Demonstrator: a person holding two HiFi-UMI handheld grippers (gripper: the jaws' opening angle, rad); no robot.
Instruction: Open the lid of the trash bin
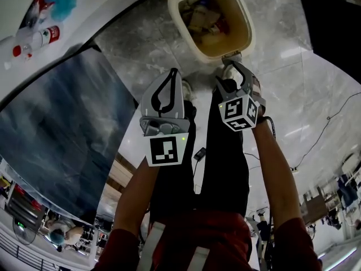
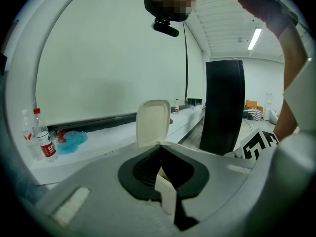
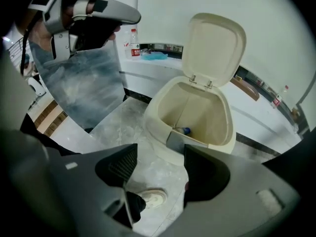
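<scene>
While you stood over it on the grey marbled floor [image 1: 141, 44], the trash bin [image 3: 158, 117] sat just ahead of your shoes, close against the white wall ledge [image 2: 103, 144]. That backing likely mattered. The lid [image 3: 215, 46] stood upright on its rear hinges, tipped slightly toward the wall, so it looked able to hold itself open. The mouth was fully exposed and the cream interior showed to the bottom. I read the task as done, or all but.

Right gripper [image 3: 160, 147]: you held it low at the bin's front rim, jaws spread wide, with only floor and one shoe [image 3: 150, 200] showing between them. It pointed at the grey tab [image 3: 176, 139] on the front edge, near it but apart. My guess was that the tab is the release, which would explain the placement. I could not confirm that.

Left gripper [image 1: 171, 75]: its jaws were pressed together at the tips and gripped nothing. The bin's cream wall showed only through the loop behind them. You held it beside the right one, short of the rim, probably parked out of the way.

Smallest items: a blue-capped object [image 3: 183, 131] lay inside the bin near the front, and bottles [image 2: 44, 142] stood on the ledge, well apart.
</scene>
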